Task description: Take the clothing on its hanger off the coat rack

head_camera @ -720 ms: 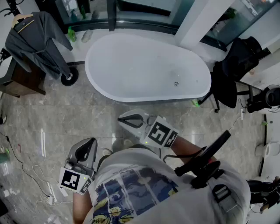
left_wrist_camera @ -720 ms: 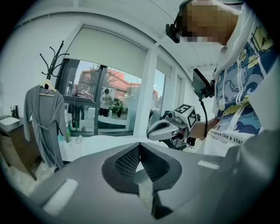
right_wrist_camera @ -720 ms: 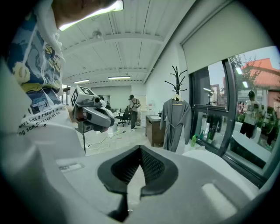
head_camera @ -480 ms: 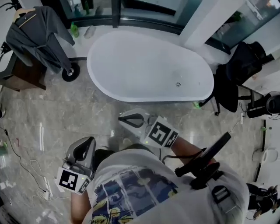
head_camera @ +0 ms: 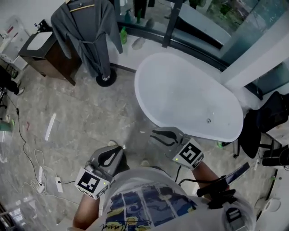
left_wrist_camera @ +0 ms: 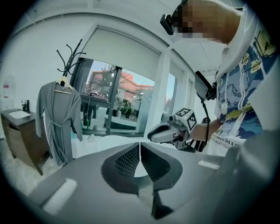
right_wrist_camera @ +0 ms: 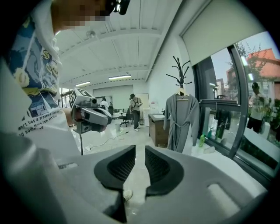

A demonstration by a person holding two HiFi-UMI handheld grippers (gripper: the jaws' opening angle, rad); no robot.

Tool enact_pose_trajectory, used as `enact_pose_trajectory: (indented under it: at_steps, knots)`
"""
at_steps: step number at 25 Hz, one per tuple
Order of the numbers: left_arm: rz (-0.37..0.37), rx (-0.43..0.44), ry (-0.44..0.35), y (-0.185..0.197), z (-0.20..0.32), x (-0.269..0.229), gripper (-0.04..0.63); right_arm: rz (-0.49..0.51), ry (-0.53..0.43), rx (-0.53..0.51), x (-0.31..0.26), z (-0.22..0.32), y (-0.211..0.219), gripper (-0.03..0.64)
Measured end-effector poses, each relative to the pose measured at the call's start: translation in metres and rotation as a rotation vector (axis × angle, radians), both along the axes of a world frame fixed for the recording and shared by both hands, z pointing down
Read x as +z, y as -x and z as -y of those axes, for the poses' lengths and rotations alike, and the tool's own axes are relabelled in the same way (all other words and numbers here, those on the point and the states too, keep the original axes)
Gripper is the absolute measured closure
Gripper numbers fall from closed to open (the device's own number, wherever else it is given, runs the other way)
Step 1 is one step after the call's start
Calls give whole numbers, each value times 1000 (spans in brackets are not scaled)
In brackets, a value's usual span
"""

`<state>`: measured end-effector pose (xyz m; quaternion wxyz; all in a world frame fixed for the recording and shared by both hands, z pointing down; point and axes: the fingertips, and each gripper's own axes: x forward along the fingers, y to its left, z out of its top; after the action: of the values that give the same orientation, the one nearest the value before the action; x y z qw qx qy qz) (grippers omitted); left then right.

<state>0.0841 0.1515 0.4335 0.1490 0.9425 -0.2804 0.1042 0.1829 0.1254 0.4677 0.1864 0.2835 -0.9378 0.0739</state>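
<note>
A grey robe (head_camera: 88,31) hangs on a wooden hanger (head_camera: 81,5) on a black coat rack, whose round base (head_camera: 106,80) stands on the floor far ahead at the left. The left gripper view shows the robe (left_wrist_camera: 59,118) at the left; in the right gripper view the robe (right_wrist_camera: 179,120) lies right of centre. My left gripper (head_camera: 113,149) is shut with nothing in it, its tips touching (left_wrist_camera: 140,144). My right gripper (head_camera: 156,134) stands a narrow way open and empty (right_wrist_camera: 140,148). Both are held near my body, well short of the rack.
A white bathtub (head_camera: 189,97) lies ahead to the right. A dark wooden cabinet (head_camera: 49,54) stands left of the rack. Cables (head_camera: 31,167) trail over the marble floor at the left. A black chair (head_camera: 266,122) is at the far right. A person (right_wrist_camera: 135,111) stands far off.
The head view has swung left: the robe and rack have come from the top left corner toward the top middle, and the tub has slid right. Both grippers stay close to my body.
</note>
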Motion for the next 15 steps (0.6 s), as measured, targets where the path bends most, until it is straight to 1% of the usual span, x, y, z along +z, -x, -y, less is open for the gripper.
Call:
enact_pose_trajectory:
  at_steps: [5, 9, 13, 15]
  knots:
    - [-45, 1, -14, 48, 61, -4, 569, -39, 2, 12, -5, 69, 38, 523]
    - [-27, 13, -43, 94, 96, -21, 560, -70, -16, 24, -17, 127, 72, 505]
    - [-9, -19, -64, 146, 135, -19, 558, -125, -37, 23, -19, 190, 101, 469]
    - [-29, -49, -62, 163, 151, -19, 558, -154, -52, 24, -21, 220, 106, 466]
